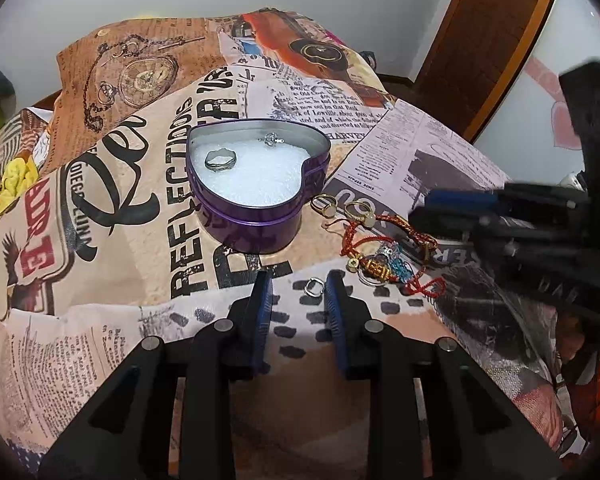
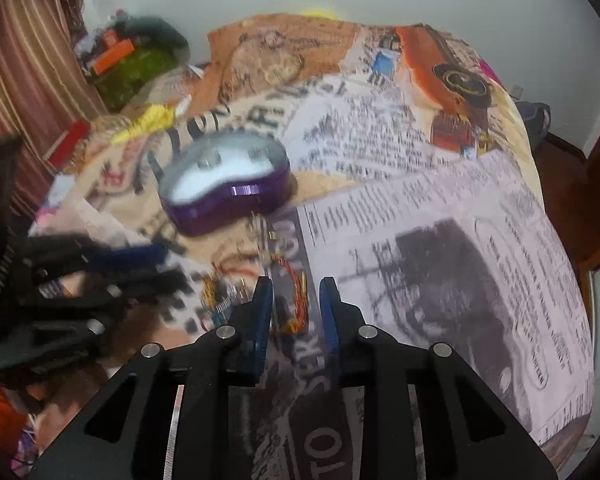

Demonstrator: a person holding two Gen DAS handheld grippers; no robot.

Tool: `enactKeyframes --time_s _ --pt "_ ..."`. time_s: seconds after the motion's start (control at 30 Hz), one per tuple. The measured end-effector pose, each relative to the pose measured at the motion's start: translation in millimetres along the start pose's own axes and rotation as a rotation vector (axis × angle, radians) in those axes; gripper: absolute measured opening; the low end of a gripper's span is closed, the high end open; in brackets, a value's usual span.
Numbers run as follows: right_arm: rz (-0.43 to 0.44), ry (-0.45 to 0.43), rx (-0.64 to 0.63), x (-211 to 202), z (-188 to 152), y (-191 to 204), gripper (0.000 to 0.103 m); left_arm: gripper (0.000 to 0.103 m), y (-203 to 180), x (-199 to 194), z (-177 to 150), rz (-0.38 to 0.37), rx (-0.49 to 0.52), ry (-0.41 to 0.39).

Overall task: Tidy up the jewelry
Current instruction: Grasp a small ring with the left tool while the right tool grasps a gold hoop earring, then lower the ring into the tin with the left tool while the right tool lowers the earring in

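Observation:
A purple heart-shaped tin with white padding stands open on the printed bedspread. It holds a silver ring and a small silver piece. My left gripper is open, low over the cloth, with a small silver ring lying between its fingertips. To its right lie gold rings and a red cord bracelet with charms. My right gripper is open and empty above the red bracelet; the tin is blurred ahead of it. The right gripper also shows in the left wrist view.
The printed bedspread covers the whole bed. A wooden door stands at the right. Clutter and a striped curtain lie at the bed's left side. The left gripper's body is close to the jewelry pile.

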State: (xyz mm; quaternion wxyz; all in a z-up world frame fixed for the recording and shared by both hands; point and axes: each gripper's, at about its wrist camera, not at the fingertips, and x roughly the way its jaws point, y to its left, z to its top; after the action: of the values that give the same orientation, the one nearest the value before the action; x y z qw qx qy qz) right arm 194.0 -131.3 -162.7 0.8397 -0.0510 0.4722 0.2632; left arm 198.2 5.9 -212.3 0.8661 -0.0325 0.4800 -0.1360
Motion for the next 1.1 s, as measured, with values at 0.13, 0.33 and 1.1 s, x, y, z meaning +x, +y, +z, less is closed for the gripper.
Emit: enactKeyframes --time_s 0.13,0.33,1.1 --pt "0.003 0.011 -0.038 11.2 11.3 8.3 0.022 0.026 0.3 2.1 0.1 -0.005 0.001 -0.006" --pt "0.005 0.071 -0.088 37.1 11.1 18.3 0.022 0.017 1.1 2.7 -1.2 -0.021 -0.003 -0.018" --pt "-0.012 -0.022 -0.070 6.0 13.7 18.3 0.007 0.007 1.0 -22.4 -1.6 0.036 0.002 -0.078"
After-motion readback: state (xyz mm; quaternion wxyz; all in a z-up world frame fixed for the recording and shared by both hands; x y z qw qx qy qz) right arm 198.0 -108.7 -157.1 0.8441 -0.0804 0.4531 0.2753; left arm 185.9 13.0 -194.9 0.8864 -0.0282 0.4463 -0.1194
